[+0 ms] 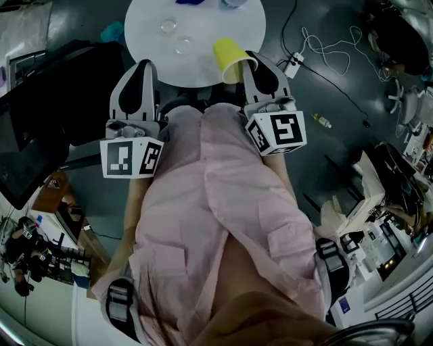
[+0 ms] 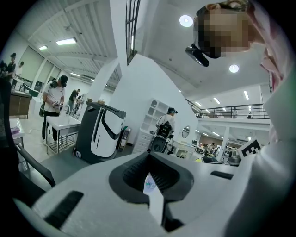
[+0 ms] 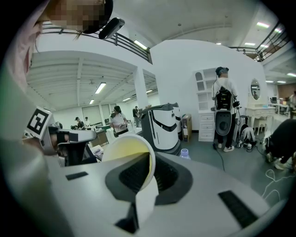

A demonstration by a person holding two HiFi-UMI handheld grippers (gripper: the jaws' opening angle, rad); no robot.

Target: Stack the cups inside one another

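A yellow paper cup (image 1: 229, 55) hangs tilted over the near edge of the round white table (image 1: 145, 34), mouth toward me. My right gripper (image 1: 252, 59) is shut on its rim. In the right gripper view the cup (image 3: 124, 155) sits left of the jaws, its wall pinched in the gripper (image 3: 149, 161). Two clear cups (image 1: 168, 26) (image 1: 183, 45) stand apart on the table, farther in. My left gripper (image 1: 143, 66) hovers at the table's near left edge, shut and empty. In its own view the left gripper (image 2: 149, 159) shows only a thin slit.
A blue object (image 1: 193, 2) and a bottle (image 1: 233, 3) lie at the table's far side. A power strip (image 1: 293, 65) with white cables (image 1: 325, 51) and a small bottle (image 1: 322, 121) are on the floor at right. Dark furniture (image 1: 40, 115) stands left.
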